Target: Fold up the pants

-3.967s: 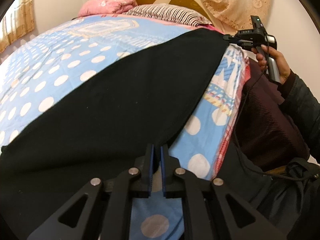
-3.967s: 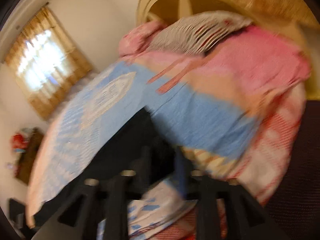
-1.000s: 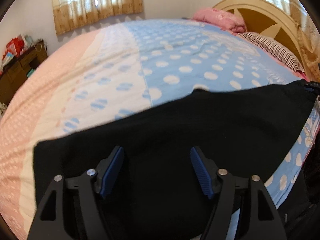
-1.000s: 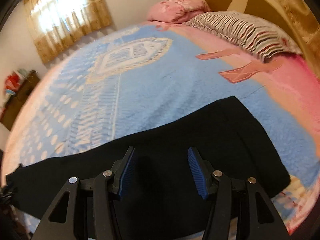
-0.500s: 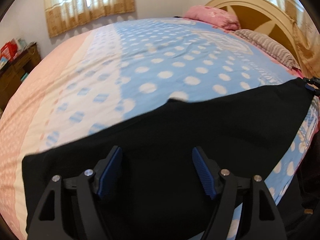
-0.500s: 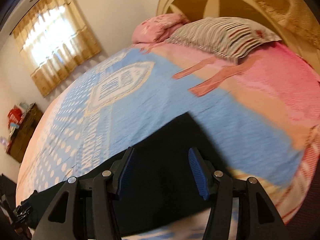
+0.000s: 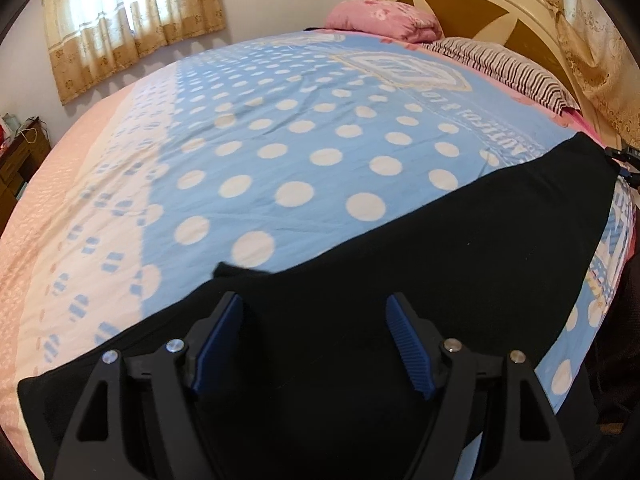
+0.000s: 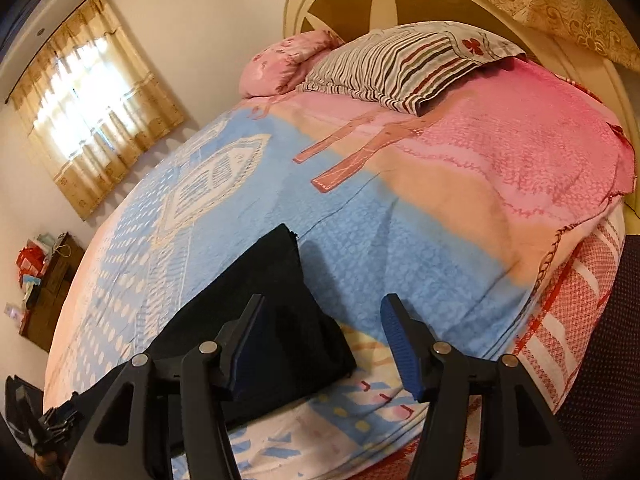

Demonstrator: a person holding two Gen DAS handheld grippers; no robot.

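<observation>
Black pants (image 7: 460, 248) lie flat in a long strip along the near side of the bed, from lower left to upper right. My left gripper (image 7: 316, 308) hovers open over their near part, with only flat cloth under the gap. In the right wrist view one end of the pants (image 8: 276, 280) shows under the left finger. My right gripper (image 8: 324, 304) is over that end's corner and the sheet. Its jaws are opening and nothing is pressed between them. Each gripper shows small in the other's view: the right gripper (image 7: 624, 162) and the left gripper (image 8: 52, 420).
The bed (image 7: 280, 140) has a blue dotted sheet that turns pink toward the headboard (image 8: 360, 12). A striped pillow (image 8: 404, 60) and a pink pillow (image 8: 280, 64) lie there. A curtained window (image 7: 132, 20) and a dark cabinet (image 8: 44, 288) stand beyond the far side.
Both grippers have drifted sideways over the pants and stayed open. The right view swung toward the headboard, so the pants' end now sits under its left finger. Four seconds ago both were shut on the pants.
</observation>
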